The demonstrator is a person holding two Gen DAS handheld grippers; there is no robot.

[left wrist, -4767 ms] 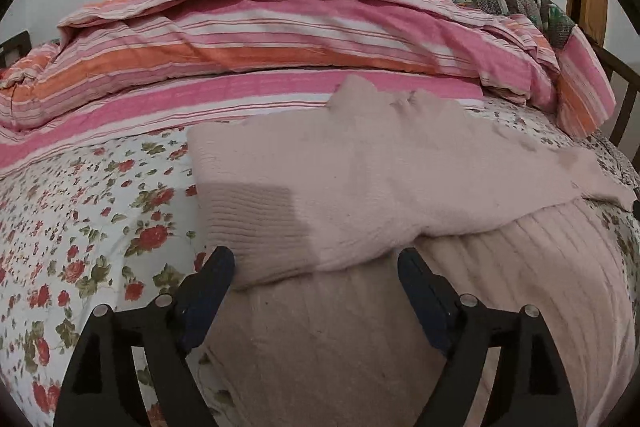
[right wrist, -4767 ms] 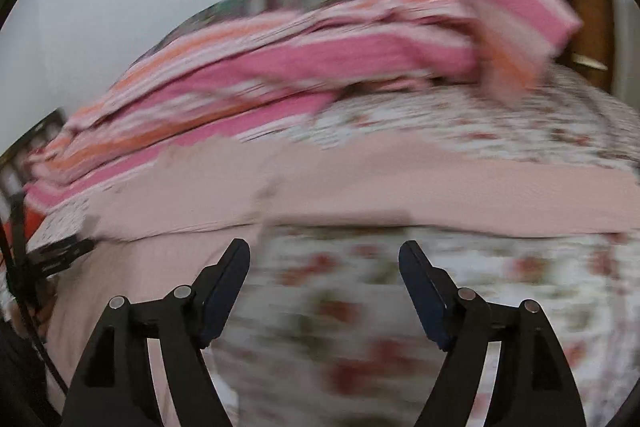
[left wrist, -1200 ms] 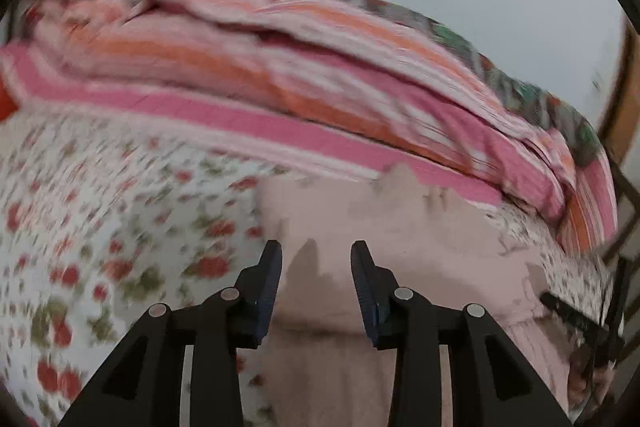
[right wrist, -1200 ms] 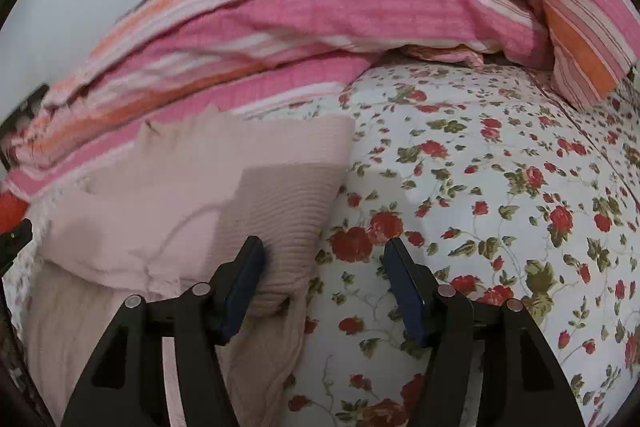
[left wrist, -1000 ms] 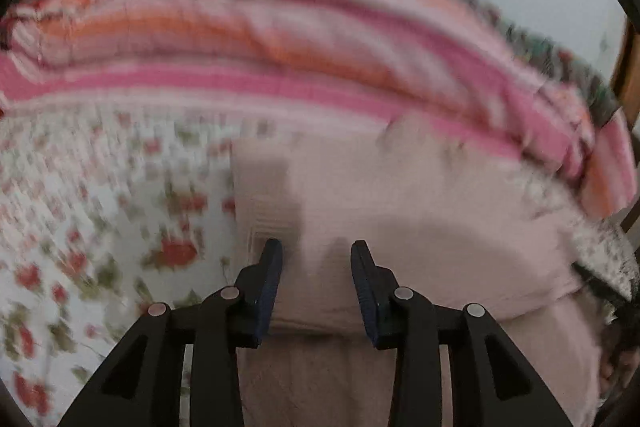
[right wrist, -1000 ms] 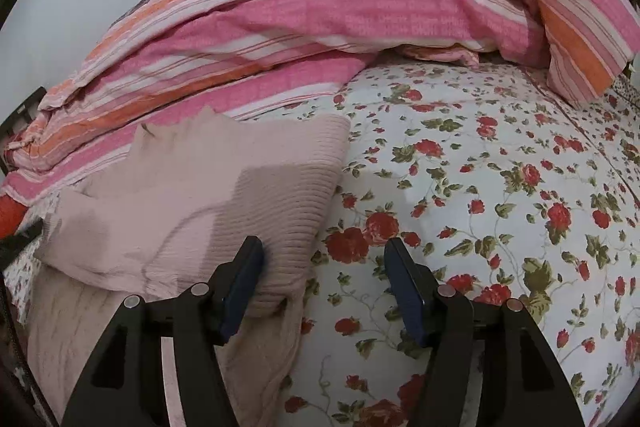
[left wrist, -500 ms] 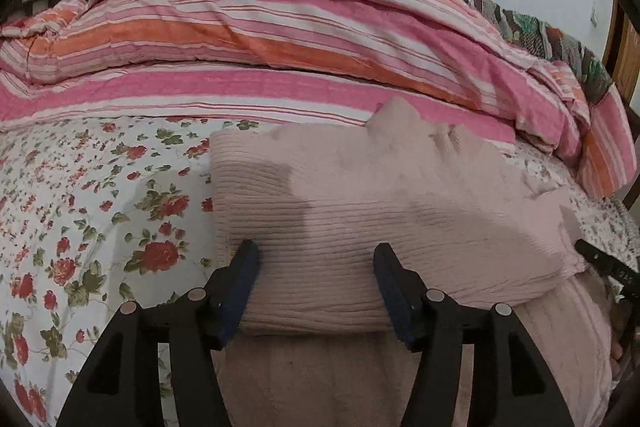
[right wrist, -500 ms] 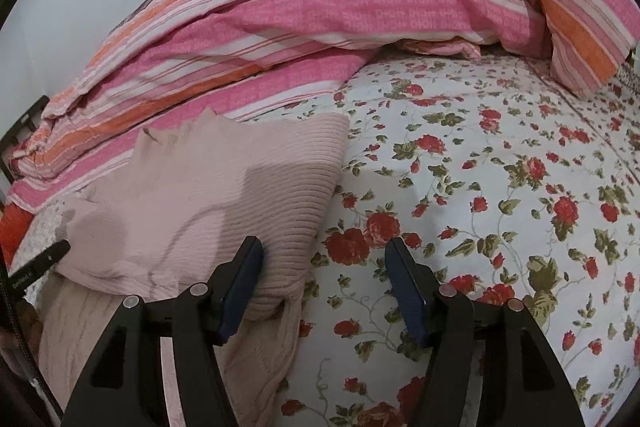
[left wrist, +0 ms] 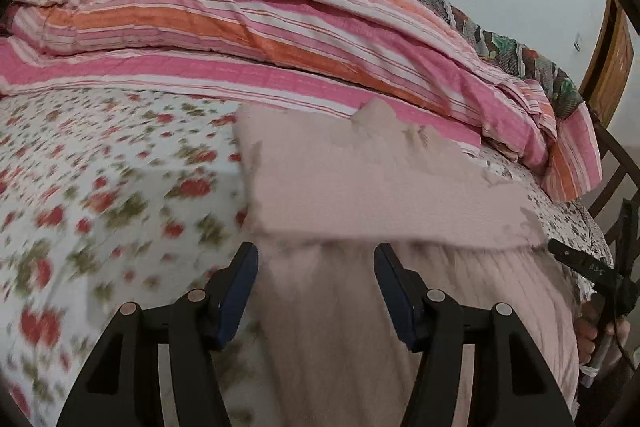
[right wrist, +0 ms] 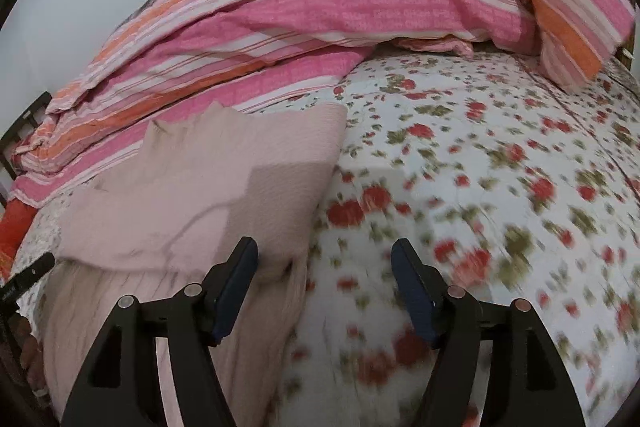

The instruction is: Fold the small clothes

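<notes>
**Both tools empty above a half-folded pink sweater**

A pale pink knit sweater [left wrist: 380,187] lies on the flowered bed sheet [left wrist: 100,187], just in front of the heaped striped duvet [left wrist: 280,27]. Its far part is doubled over into a flat band, and the ribbed lower part runs toward the cameras under that band.

The left tool [left wrist: 316,279] hangs with its jaws wide apart over the ribbed lower part, near the sweater's left edge, and grips nothing. The right tool [right wrist: 324,275] is equally spread and empty; its left finger sits above the sweater's right edge and its right finger above bare sheet. Whether either tool touches the cloth cannot be told.

The folded band has its long axis across the bed, parallel to the duvet's edge, while the unfolded part stretches from that band toward the near side of the bed. A small peak of fabric [left wrist: 376,115] stands up at the far edge against the duvet; it may be the collar, though that is unclear.

The likely next move is a pinch on the near edge to bring it over the band. The risks, as I judge them:
- The right tool straddles the sweater's edge, so closing there could catch the sheet along with the knit
- A pinch on only the top layer would drag the folded band askew
- Soft knit may sag between two uneven grips and leave a crooked fold
</notes>
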